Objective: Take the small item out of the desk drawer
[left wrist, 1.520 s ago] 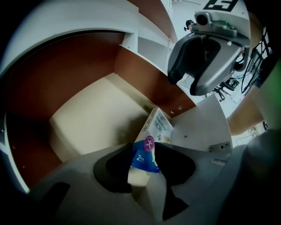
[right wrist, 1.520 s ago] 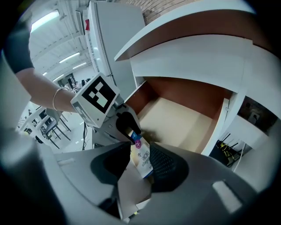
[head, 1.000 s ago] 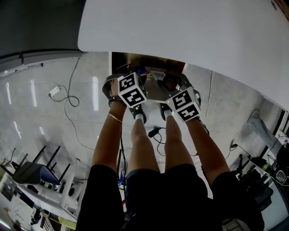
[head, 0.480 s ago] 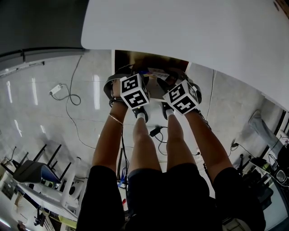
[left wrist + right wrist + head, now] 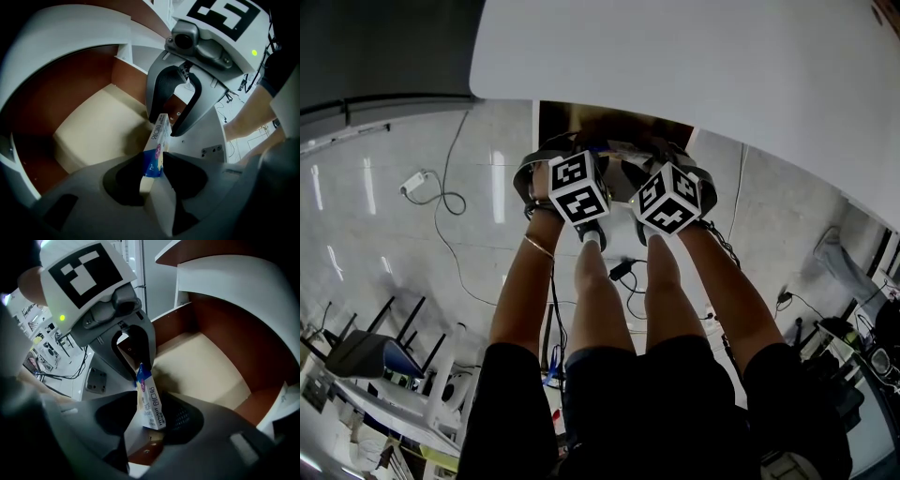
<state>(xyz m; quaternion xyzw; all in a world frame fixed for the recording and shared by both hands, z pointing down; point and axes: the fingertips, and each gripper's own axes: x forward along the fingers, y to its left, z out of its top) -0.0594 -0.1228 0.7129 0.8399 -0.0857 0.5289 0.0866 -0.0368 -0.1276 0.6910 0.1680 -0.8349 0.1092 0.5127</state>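
White power strip [image 5: 413,185] — tiled floor [image 5: 366,244]

small box [image 5: 157,147] over open drawer [image 5: 93,133]
I see box white/blue w/ print, standing on edge, tilted, raised off drawer floor; drawer pulled out, cream floor, brown inner walls.

Tongs: 2, i.e. L tongs [image 5: 155,172] + R tongs [image 5: 151,417], 1 per hand, each w/ 1 marker cube (L cube [image 5: 575,187], R cube [image 5: 668,199]) and 1 green LED lit (L LED [image 5: 62,318], R LED [image 5: 253,52]), so 2 cubes and 2 LEDs total. Small box [image 5: 158,143]: 1 only; drawer [image 5: 89,133]: 1; bench [image 5: 694,66]: 1. Person: 1, w/ 2 arms (L arm [image 5: 525,300], R arm [image 5: 727,300]), 2 legs (L leg [image 5: 598,309], R leg [image 5: 667,309]) and 1 bracelet [image 5: 538,247]; on the floor [image 5: 394,244], 1 white socket block [image 5: 414,183].
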